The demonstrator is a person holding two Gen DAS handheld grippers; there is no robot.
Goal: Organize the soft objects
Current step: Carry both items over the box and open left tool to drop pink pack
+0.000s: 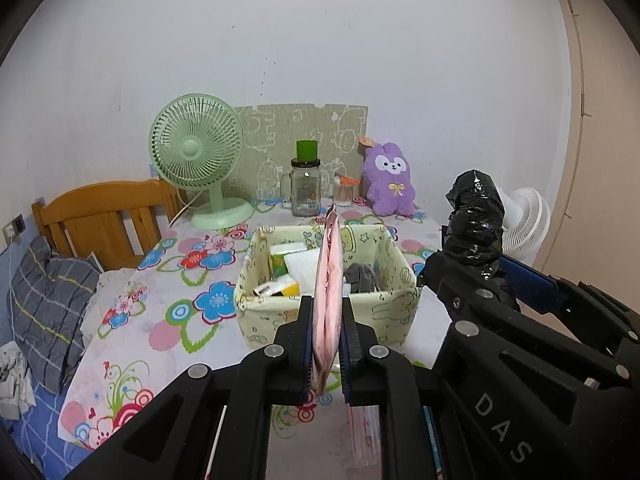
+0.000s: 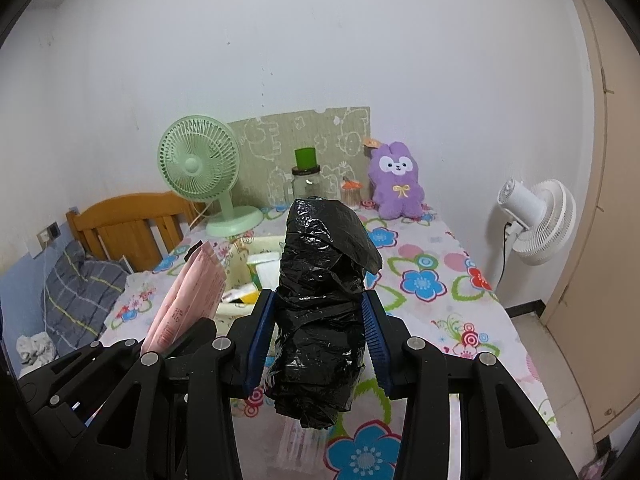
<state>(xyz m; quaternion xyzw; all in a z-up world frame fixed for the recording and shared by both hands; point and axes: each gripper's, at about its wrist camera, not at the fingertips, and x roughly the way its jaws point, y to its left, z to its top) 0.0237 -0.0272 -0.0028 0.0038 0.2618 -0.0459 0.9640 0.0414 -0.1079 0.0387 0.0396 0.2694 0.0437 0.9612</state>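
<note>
My left gripper (image 1: 327,312) is shut on a flat pink packet (image 1: 330,280), held edge-on above the table in front of a pale yellow fabric basket (image 1: 396,308). The same pink packet (image 2: 188,300) shows at the left of the right wrist view. My right gripper (image 2: 318,320) is shut on a crumpled roll of black plastic bags (image 2: 320,300), upright between its blue pads (image 2: 260,340). That black roll (image 1: 476,220) also appears at the right of the left wrist view. The basket (image 2: 260,246) holds white, green and grey items.
A green desk fan (image 1: 198,156), a glass jar with a green lid (image 1: 306,188), a cotton-swab pot (image 1: 344,194) and a purple plush (image 1: 390,180) line the back of the floral-clothed table (image 1: 180,280). A white fan (image 2: 536,220) stands right; a wooden headboard (image 1: 104,216) and pillow (image 1: 48,304) left.
</note>
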